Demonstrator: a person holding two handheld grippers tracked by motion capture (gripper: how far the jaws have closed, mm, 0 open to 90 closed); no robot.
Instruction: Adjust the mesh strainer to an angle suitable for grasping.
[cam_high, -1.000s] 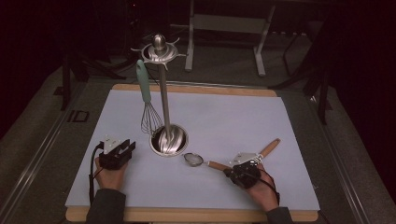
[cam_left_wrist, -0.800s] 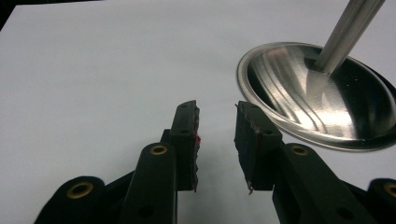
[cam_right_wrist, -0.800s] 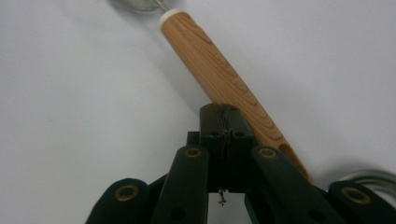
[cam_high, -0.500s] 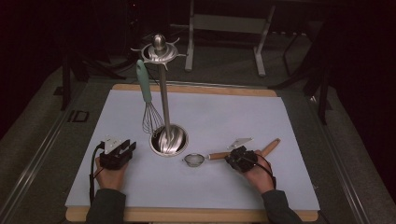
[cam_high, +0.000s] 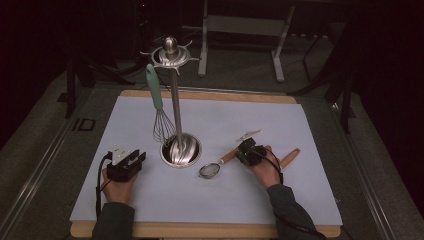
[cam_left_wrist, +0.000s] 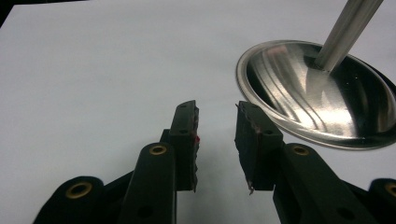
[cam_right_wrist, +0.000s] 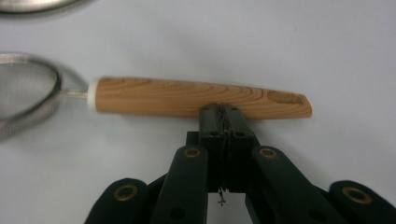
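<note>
One utensil stand (cam_high: 176, 125) rises from a round steel base on the white mat (cam_high: 260, 200); everything else is placed from it. One whisk (cam_high: 159, 112) with a pale green handle hangs beside the stand's pole, its wires just above the base. One small strainer (cam_high: 215, 166) with a wooden handle lies on the mat just right of the base, mesh bowl nearest the base, handle pointing away from it. A second wooden handle (cam_high: 290, 158) lies farther right of the stand, beyond the person's right hand.

There are two grippers. The right gripper (cam_right_wrist: 223, 112) sits at the strainer's handle, its jaws pressed together with nothing between them, tips touching the side of the wood near its far end. The left gripper (cam_left_wrist: 217, 121) rests on the mat just left of the base, jaws apart and empty
</note>
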